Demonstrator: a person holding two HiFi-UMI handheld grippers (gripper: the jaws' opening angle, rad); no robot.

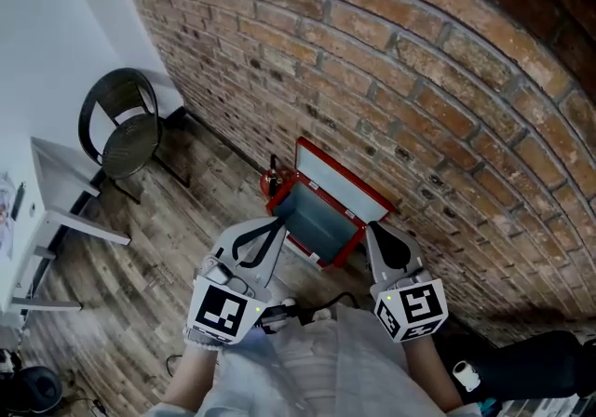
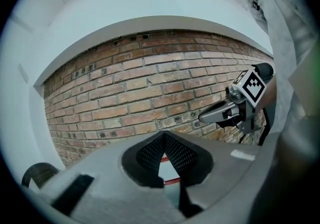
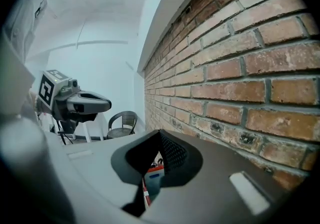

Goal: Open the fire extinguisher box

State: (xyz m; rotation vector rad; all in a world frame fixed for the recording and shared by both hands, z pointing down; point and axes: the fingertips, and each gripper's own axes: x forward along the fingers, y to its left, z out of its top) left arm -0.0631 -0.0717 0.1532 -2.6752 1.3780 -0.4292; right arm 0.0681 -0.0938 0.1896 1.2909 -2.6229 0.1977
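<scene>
Surveying the head view, I count one box (image 1: pixel 317 220), red, on the wooden floor (image 1: pixel 158 275) against the brick wall (image 1: pixel 391 61). Its one lid (image 1: pixel 340 181) is up and leans back on the bricks, and the blue-grey inside lies open to view. One small red object (image 1: pixel 271 181) with a dark top stands just beside the box's left end; I cannot confirm what it is.

Grippers: two, both in view.
- The left gripper (image 1: pixel 279 223) has its jaws together, tips meeting in a point, with nothing between them. Its own view confirms the pads closed at the apex, with brick wall ahead and a strip of the red box rim seen low behind them.
- The right gripper (image 1: pixel 373 228) also has its jaws closed on nothing. Its own view shows the pads meeting, the wall close on the right and part of the box low behind them.

Both point toward the wall, side by side and apart from each other, near the box's front edge in the head view. I see neither touching the box.

Marker cubes: two, one per gripper.

Other items: one black chair (image 1: pixel 126 131) and one white table (image 1: pixel 65 184), both well left of the box.
</scene>
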